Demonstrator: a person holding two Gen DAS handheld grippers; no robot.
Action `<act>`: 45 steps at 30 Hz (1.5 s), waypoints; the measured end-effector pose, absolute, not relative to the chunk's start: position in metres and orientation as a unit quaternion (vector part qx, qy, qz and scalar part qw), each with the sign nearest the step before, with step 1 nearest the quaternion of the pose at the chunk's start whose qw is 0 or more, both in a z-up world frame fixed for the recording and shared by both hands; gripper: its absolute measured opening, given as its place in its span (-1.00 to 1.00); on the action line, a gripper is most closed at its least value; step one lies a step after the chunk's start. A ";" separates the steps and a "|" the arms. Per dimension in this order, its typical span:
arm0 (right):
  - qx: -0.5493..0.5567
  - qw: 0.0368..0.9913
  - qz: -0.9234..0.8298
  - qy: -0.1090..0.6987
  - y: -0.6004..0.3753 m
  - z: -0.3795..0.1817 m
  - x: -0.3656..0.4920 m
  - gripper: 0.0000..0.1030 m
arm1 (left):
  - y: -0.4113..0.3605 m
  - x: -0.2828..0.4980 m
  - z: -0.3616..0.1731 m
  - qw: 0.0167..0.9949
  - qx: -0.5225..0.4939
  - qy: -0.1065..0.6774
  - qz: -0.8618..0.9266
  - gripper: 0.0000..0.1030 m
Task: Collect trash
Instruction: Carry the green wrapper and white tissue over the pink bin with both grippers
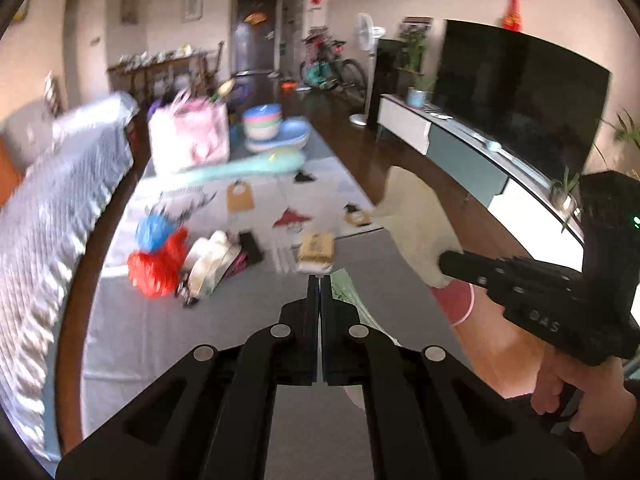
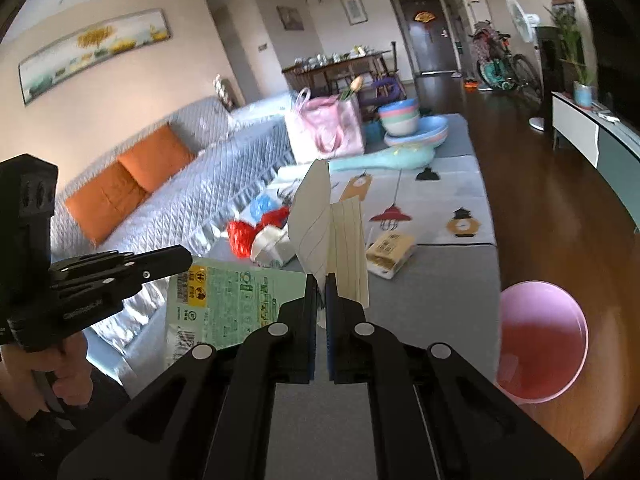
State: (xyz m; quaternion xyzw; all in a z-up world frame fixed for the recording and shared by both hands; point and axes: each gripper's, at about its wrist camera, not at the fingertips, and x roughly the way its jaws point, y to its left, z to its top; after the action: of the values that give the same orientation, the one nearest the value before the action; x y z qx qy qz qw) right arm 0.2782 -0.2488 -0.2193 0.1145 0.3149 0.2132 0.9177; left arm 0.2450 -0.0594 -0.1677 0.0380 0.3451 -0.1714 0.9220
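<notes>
My right gripper [image 2: 320, 280] is shut on a folded cream lined paper [image 2: 328, 224] and holds it above the floor mat; it also shows in the left wrist view [image 1: 416, 220]. My left gripper [image 1: 320, 280] is shut on a pale green printed wrapper [image 2: 236, 300], seen at its tip [image 1: 344, 284]. A pink bin [image 2: 540, 340] stands on the floor at the right. More trash lies on the mat: red and blue plastic bags [image 1: 160, 256], crumpled white paper [image 1: 212, 260] and a yellow tissue pack [image 1: 316, 248].
A grey-covered sofa [image 2: 180, 196] with orange cushions runs along the left. A pink bag [image 2: 328, 128], stacked bowls [image 2: 404, 120] and a teal toy [image 2: 392, 158] sit at the mat's far end. A TV stand [image 1: 460, 136] lines the right wall.
</notes>
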 end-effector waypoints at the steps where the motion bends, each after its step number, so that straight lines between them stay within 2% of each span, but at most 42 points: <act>1: 0.122 0.921 0.211 0.305 -0.257 -0.214 0.277 -0.92 | -0.069 0.244 -0.161 0.923 0.049 0.339 -0.174 -0.99; 9: 0.200 0.914 0.212 0.284 -0.301 -0.215 0.303 -0.92 | -0.139 0.250 -0.121 0.928 0.093 0.315 -0.176 -0.99; 12: 0.196 0.918 0.200 0.280 -0.317 -0.217 0.309 -0.91 | -0.169 0.260 -0.118 0.925 0.115 0.312 -0.184 -0.99; 27: 0.240 0.919 0.134 0.282 -0.422 -0.234 0.320 -0.92 | -0.283 0.329 -0.178 0.879 0.146 0.390 -0.231 -0.99; 38: 0.210 0.932 0.064 0.288 -0.459 -0.240 0.328 -0.92 | -0.344 0.379 -0.209 0.853 0.145 0.437 -0.247 -0.99; 45: 0.240 0.917 0.027 0.318 -0.491 -0.270 0.344 -0.92 | -0.383 0.395 -0.238 0.837 0.182 0.450 -0.252 -0.99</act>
State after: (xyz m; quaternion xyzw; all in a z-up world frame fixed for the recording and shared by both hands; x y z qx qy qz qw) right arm 0.3441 -0.4906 -0.2700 0.2400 0.3180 0.0271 0.9168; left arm 0.3952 -0.3830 -0.2378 0.1818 0.4502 -0.2521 0.8371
